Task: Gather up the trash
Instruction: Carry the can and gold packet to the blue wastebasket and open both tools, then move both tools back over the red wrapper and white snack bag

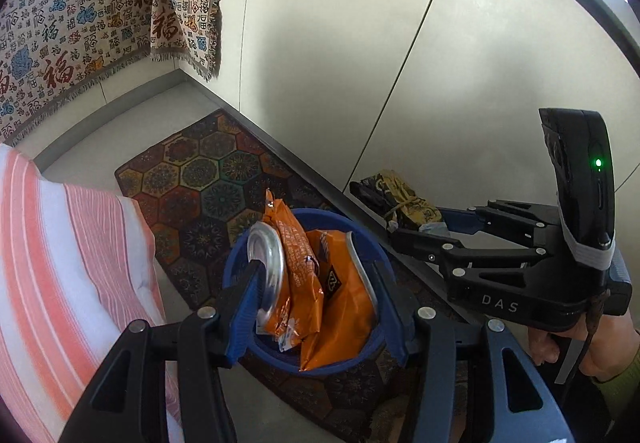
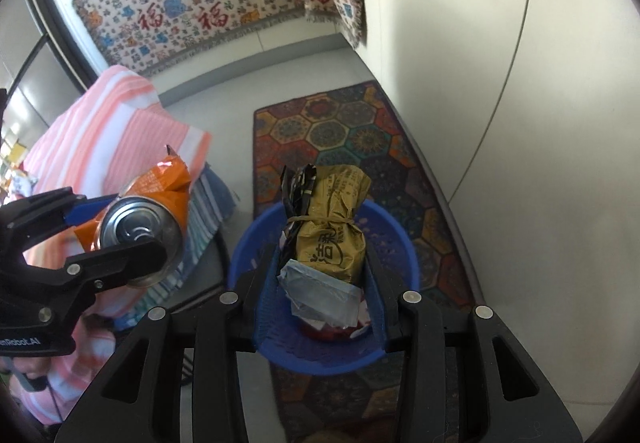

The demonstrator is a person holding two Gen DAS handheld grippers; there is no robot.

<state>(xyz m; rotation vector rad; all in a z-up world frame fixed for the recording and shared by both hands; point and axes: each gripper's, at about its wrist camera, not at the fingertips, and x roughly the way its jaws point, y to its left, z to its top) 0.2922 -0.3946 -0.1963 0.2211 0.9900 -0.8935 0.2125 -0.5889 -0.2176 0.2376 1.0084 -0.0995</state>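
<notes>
Two bundles of trash sit in my claws above the blue plastic basket. My left gripper is clamped, jaws half apart, on a shiny metal can and crinkled orange foil wrappers. My right gripper pinches a gold packet tied with string, plus grey film. Below lies a hexagon-patterned rug, beside a striped pink cloth.

A crushed silver can and crumpled orange snack wrappers hang bunched together above a round blue basket on the patterned rug. A gold packet tied with a band, dark wrappers and a grey-blue bag are bundled over it too.
</notes>
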